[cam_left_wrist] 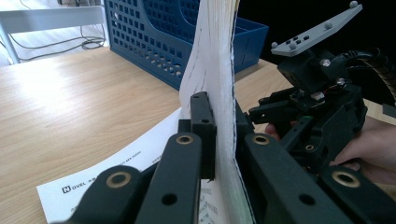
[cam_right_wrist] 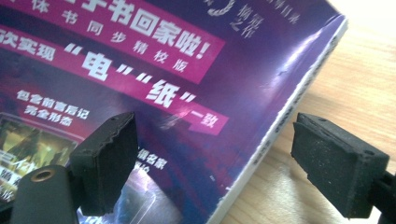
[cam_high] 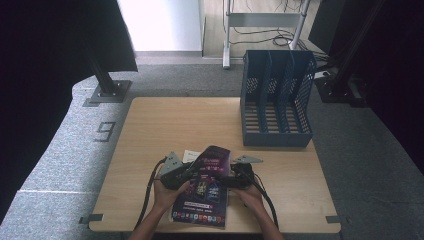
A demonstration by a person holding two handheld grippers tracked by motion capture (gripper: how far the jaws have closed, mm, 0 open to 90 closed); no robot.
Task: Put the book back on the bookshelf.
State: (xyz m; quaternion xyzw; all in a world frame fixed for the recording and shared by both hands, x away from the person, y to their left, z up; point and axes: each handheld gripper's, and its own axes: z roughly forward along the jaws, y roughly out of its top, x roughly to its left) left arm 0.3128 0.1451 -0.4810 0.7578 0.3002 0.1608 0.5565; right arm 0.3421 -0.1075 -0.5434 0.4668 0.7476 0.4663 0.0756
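A thick paperback with a purple cover [cam_high: 205, 192] lies near the table's front edge, its far end lifted. My left gripper [cam_high: 188, 175] is shut on its left side. The left gripper view has both black jaws clamped flat on the white page block [cam_left_wrist: 212, 70], which rises upright between them [cam_left_wrist: 222, 121]. My right gripper [cam_high: 228, 181] sits at the book's right side and stands open. In the right gripper view its gap [cam_right_wrist: 219, 158] spans the book's edge. One pad [cam_right_wrist: 105, 158] hovers over the cover [cam_right_wrist: 140, 70], the other [cam_right_wrist: 336, 163] over bare wood, neither pressing.
A blue slotted file rack [cam_high: 276, 100] stands at the table's back right, also behind the book [cam_left_wrist: 159, 32]. A white printed sheet [cam_left_wrist: 116, 172] lies under the book's left side [cam_high: 190, 155]. The wooden tabletop [cam_high: 175, 120] stretches to the back left. Stands and cables sit on the floor beyond.
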